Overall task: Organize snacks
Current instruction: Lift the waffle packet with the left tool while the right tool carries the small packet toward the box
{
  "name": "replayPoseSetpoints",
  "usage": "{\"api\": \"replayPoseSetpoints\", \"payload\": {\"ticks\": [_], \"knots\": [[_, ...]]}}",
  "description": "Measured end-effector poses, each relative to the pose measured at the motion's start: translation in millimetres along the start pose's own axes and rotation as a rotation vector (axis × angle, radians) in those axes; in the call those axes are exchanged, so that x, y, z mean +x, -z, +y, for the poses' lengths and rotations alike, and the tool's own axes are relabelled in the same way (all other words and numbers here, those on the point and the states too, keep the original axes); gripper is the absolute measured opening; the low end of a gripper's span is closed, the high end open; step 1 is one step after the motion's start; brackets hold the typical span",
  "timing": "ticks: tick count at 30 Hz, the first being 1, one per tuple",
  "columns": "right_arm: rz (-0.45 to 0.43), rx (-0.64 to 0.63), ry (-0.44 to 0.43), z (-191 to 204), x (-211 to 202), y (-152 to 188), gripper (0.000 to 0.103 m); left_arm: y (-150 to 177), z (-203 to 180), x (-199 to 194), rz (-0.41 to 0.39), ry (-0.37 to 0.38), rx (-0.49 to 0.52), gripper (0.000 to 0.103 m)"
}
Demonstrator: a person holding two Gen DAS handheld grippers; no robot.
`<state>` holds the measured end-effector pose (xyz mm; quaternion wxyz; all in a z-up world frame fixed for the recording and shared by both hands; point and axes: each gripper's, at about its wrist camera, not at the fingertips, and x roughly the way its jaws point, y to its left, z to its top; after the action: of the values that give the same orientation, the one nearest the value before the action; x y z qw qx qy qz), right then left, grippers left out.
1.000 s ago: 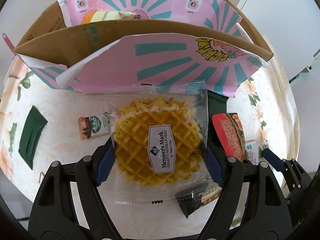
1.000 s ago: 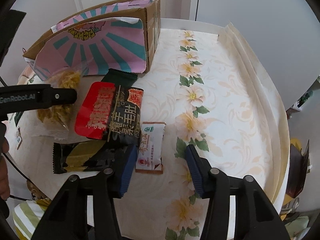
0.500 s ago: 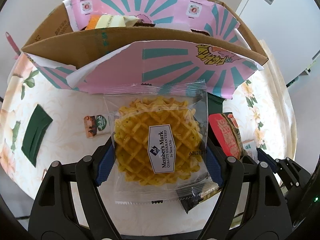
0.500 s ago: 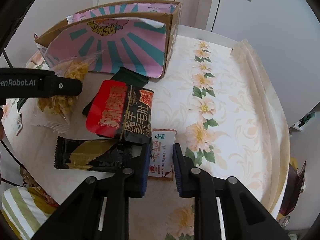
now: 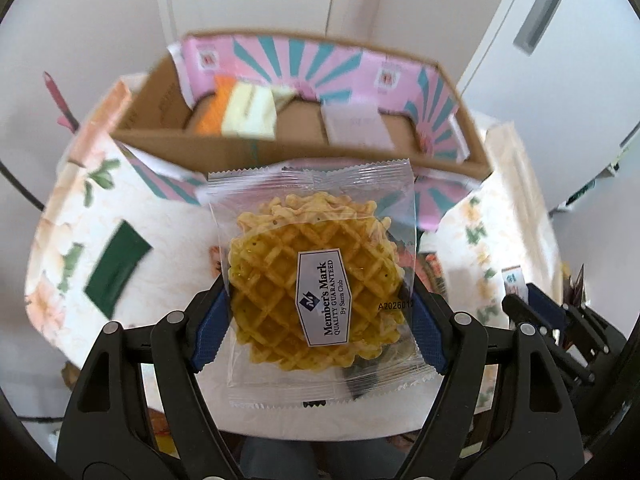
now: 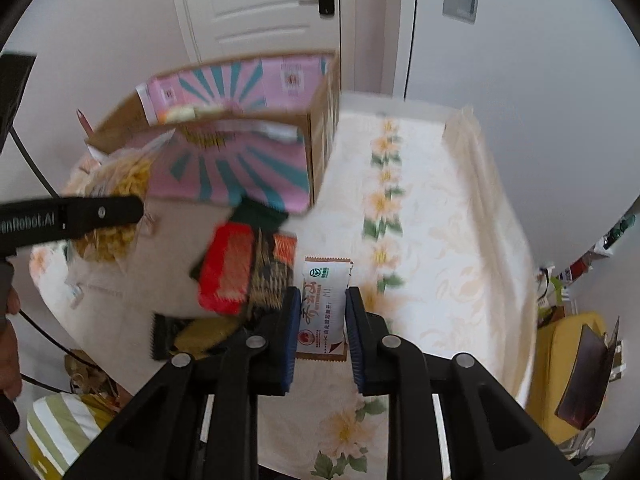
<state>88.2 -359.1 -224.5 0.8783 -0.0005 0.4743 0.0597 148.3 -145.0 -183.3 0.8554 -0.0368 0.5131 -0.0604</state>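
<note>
My left gripper (image 5: 316, 324) is shut on a clear-wrapped waffle pack (image 5: 316, 280) and holds it above the table, in front of the open pink-and-teal cardboard box (image 5: 296, 148). The box holds an orange and a pale yellow packet (image 5: 244, 114). My right gripper (image 6: 323, 312) is shut on a small white snack packet (image 6: 325, 300) and holds it off the table. In the right wrist view the waffle pack (image 6: 116, 184) and the left gripper's arm (image 6: 72, 218) show at the left, before the box (image 6: 240, 160).
On the floral tablecloth (image 6: 420, 240) lie a red-and-black snack bag (image 6: 236, 272), a black-and-gold bar (image 6: 188, 336) and a dark green packet (image 6: 260, 212). Another dark green packet (image 5: 116, 268) lies at the left. White doors stand behind the box.
My left gripper has lifted the waffle pack higher, so the box's inside now shows. My right gripper has closed on the white packet and raised it.
</note>
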Motion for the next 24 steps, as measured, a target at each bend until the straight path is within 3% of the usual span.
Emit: {"api": "replayPoseSetpoints", "payload": {"ticks": [5, 11, 18, 24], "knots": [[-0.064, -0.009, -0.043, -1, -25, -38, 0.02, -19, -2, -44, -0.079, -0.008, -0.014, 0.076], [-0.126, -0.029, -0.084, 7, -50, -84, 0.02, -53, 9, -63, -0.121, 0.008, -0.016, 0.076], [-0.164, -0.034, -0.097, 33, -51, -142, 0.02, -106, 34, -56, -0.119, 0.047, -0.002, 0.076], [-0.136, 0.014, -0.117, 57, -27, -188, 0.02, -151, 52, -28, -0.073, 0.05, 0.06, 0.076]]}}
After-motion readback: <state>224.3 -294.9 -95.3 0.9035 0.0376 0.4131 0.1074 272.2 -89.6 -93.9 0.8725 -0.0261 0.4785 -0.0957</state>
